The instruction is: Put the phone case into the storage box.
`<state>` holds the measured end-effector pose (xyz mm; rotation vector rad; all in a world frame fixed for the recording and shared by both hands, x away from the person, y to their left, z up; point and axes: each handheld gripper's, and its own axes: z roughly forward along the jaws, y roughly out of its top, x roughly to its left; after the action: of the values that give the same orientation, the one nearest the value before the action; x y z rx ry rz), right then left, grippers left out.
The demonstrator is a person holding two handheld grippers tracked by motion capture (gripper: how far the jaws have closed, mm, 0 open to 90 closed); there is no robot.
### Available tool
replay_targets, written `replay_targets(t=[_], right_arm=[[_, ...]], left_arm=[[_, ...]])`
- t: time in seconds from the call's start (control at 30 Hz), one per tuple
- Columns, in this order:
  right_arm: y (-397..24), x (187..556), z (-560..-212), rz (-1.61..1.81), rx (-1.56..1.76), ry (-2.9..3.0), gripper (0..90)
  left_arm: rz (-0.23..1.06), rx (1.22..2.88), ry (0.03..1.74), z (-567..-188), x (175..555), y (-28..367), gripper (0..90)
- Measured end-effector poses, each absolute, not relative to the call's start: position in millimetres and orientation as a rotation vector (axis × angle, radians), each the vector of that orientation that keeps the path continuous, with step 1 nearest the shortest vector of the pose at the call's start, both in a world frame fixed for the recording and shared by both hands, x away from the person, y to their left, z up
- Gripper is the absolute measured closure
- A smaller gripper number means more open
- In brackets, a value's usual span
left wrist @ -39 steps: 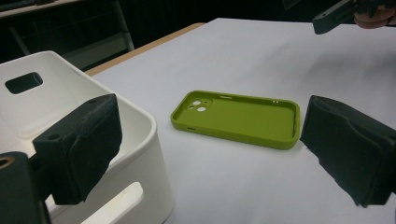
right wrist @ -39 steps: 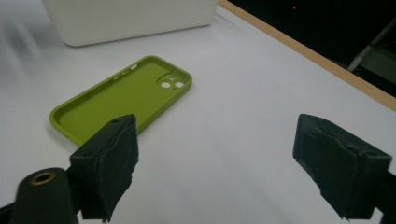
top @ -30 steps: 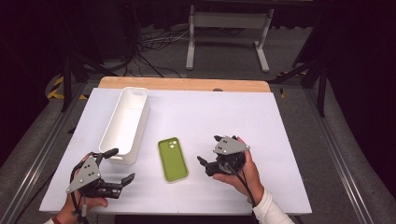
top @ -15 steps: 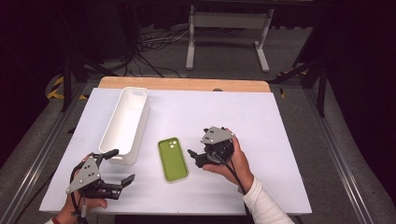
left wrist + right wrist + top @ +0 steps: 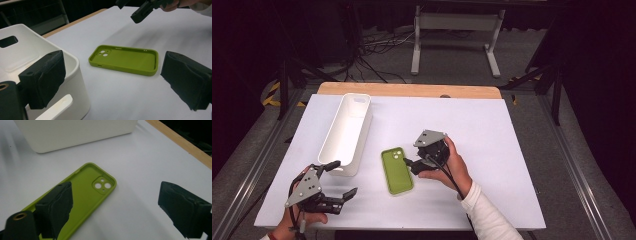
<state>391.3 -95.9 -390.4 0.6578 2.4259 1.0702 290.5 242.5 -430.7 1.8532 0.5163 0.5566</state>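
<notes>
**Green phone case lies between two open grippers**

Black fingers of the right gripper [image 5: 412, 165] are spread apart, holding nothing, poised just at 3 o'clock of the green phone case [image 5: 396, 170], one finger over its edge. The case lies flat, hollow side up, mid-worktop [image 5: 492, 130]. At 7 o'clock, the left gripper [image 5: 341, 180] also gapes empty, just beside the white bin [image 5: 346, 131].

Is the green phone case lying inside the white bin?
No, the green phone case lies open side up on the white table, beside the white bin.
</notes>
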Motion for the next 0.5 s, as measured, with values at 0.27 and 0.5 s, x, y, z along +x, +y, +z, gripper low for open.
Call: replay_targets(t=[0.27,0.5], right_arm=[[-67.9,409.5,-394.5,0.956,0.668,2.528,14.9],[-50.9,425.2,-406.4,0.852,0.691,2.575,18.4]], left_arm=[[0.554,1.861,0.512,-430.4,289.5,244.4,6.5],[0.551,1.861,0.512,-431.2,289.2,245.3,6.5]])
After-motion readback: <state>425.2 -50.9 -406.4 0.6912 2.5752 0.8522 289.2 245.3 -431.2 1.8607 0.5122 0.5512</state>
